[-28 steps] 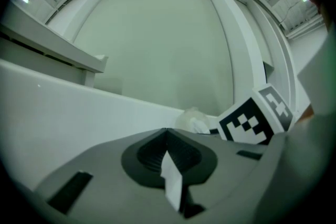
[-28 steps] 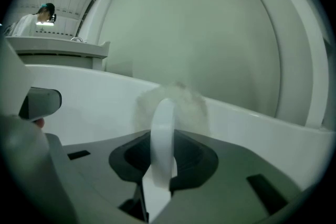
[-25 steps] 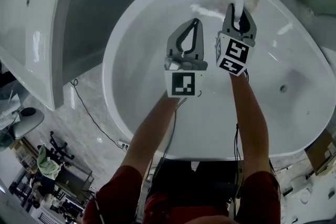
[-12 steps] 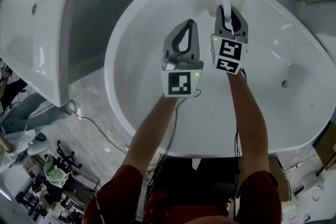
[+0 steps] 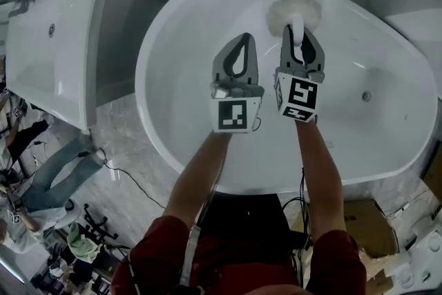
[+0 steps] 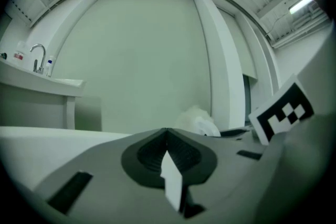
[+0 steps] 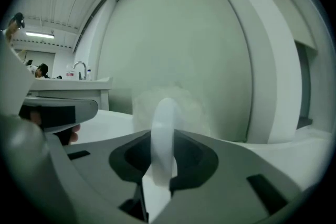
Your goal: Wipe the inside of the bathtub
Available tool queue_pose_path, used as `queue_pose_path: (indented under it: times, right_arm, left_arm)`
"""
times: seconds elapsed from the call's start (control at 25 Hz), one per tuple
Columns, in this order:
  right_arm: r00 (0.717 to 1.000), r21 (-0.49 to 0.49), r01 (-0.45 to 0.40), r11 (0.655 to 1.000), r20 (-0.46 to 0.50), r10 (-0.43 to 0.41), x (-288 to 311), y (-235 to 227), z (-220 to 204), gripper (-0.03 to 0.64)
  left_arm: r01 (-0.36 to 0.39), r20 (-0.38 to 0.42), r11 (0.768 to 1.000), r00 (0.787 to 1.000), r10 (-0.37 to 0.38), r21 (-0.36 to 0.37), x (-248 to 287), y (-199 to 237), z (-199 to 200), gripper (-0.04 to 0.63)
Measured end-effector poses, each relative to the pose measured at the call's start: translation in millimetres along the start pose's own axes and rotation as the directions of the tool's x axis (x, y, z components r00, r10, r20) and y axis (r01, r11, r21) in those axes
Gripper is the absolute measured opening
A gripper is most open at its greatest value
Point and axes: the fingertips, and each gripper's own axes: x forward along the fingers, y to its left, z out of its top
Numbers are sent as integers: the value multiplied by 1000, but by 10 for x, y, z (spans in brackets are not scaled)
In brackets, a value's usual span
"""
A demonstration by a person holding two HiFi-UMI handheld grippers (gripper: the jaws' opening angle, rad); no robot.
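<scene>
In the head view, the right gripper [image 5: 296, 39] has its fingers clenched on the white handle [image 5: 295, 27] of a fluffy scrubber [image 5: 295, 9]. The scrubber's head lies against the far inner wall of the bathtub [image 5: 176, 79]. Just beside it, the left gripper [image 5: 245, 38] has its fingers pressed together on nothing.

In the left gripper view, the left gripper [image 6: 167, 132] is closed at the tips and empty. The scrubber [image 6: 197, 119] peeks over it, with its lower part cut off.

In the right gripper view, the right gripper [image 7: 163, 136] clamps the handle [image 7: 164, 123]. The scrubber [image 7: 184, 105] behind is blurred, and its contact with the wall is hard to make out.
</scene>
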Motion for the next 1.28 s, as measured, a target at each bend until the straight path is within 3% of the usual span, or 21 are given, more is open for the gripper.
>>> queue_pose_path:
  times: [0.12, 0.32, 0.6, 0.88, 1.08, 1.28]
  right_arm:
    - [999, 2, 26, 1000, 30, -26, -457, -164, 250, 92]
    - [992, 24, 107, 994, 66, -108, -1305, -418, 575, 92]
    - [979, -20, 177, 984, 103, -174, -2466, -638, 969, 92]
    - [973, -71, 193, 979, 140, -181, -3087, -466, 1582, 92]
    - [968, -180, 201, 963, 187, -167, -3563, -437, 1939, 92]
    - [970, -136, 196, 971, 171, -172, -4087, -443, 2117, 92]
  left_arm:
    - [43, 0, 999, 999, -43, -7, -160, -303, 263, 15]
    - [149, 15, 988, 989, -150, 45, -534, -852, 690, 15]
    - [231, 4, 972, 973, -231, 51, -1245, -1573, 1175, 15]
    - [285, 40, 954, 956, -290, 93, -1686, -1706, 1795, 15]
    - [272, 60, 957, 958, -279, 105, -1977, -1812, 2131, 15]
    - [307, 75, 941, 945, -319, 140, -2405, -2030, 2425, 15]
